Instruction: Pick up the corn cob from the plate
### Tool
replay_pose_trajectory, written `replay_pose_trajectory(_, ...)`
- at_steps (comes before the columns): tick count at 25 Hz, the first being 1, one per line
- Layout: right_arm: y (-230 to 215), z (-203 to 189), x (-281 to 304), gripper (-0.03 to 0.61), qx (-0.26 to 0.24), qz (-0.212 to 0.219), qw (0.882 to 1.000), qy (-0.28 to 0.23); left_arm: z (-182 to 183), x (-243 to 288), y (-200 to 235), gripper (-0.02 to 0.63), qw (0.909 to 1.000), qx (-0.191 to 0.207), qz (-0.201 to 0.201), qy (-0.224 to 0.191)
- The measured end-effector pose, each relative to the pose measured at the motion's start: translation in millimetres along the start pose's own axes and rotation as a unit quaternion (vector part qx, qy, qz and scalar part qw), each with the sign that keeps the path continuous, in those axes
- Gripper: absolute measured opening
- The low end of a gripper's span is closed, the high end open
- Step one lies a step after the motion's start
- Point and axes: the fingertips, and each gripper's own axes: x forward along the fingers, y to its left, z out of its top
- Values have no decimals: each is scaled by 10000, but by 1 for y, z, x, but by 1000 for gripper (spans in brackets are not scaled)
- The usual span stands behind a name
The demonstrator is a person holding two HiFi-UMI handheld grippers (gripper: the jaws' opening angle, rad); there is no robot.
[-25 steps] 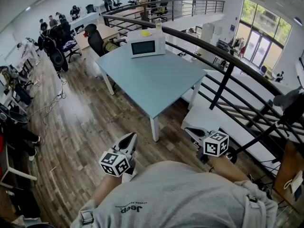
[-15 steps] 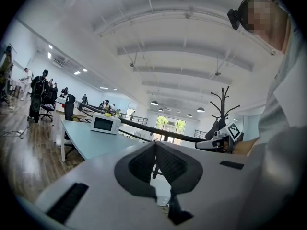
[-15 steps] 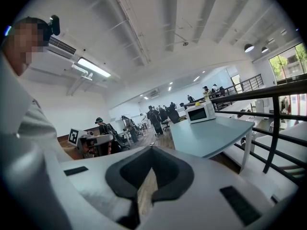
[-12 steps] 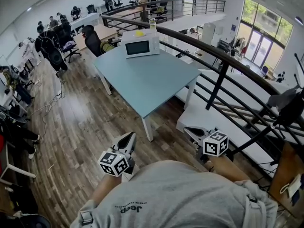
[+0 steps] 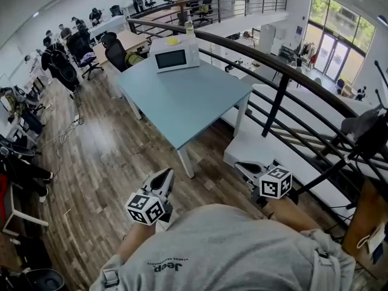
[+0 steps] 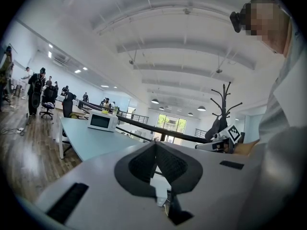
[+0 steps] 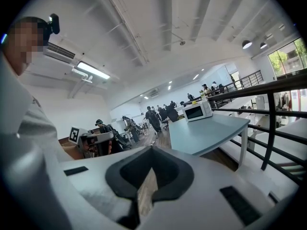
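A yellow thing (image 5: 173, 40), too small to tell as corn, lies on top of the white microwave (image 5: 174, 56) at the far end of the blue-grey table (image 5: 182, 102). No plate can be made out. My left gripper (image 5: 162, 176) and right gripper (image 5: 242, 167) are held close in front of the person's chest, over the wooden floor and well short of the table. Both are shut with nothing in them. From the left gripper (image 6: 155, 145) the microwave (image 6: 101, 121) shows far off. The right gripper (image 7: 151, 150) also faces the microwave (image 7: 197, 111) across the table (image 7: 206, 131).
A dark metal railing (image 5: 285, 77) runs along the table's right side above a drop. A bottle (image 5: 190, 28) stands on the microwave. Office chairs (image 5: 115, 50) and several people are at the back left. A coat stand (image 6: 221, 104) rises at the right.
The table and microwave have slid left and a little nearer in the head view as the person moves along. Both grippers keep their place before the chest, still shut.
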Motion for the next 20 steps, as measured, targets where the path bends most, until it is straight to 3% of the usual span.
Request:
replay_pose_trajectory(9, -14, 7, 28, 15, 37, -81, 9999, 55, 1, 18, 32, 18, 9999, -114, -42, 9)
replay_pose_trajectory(20, -18, 49, 131, 15, -6, -433, 9990, -59, 40, 56, 141, 18, 9985, -106, -529, -3)
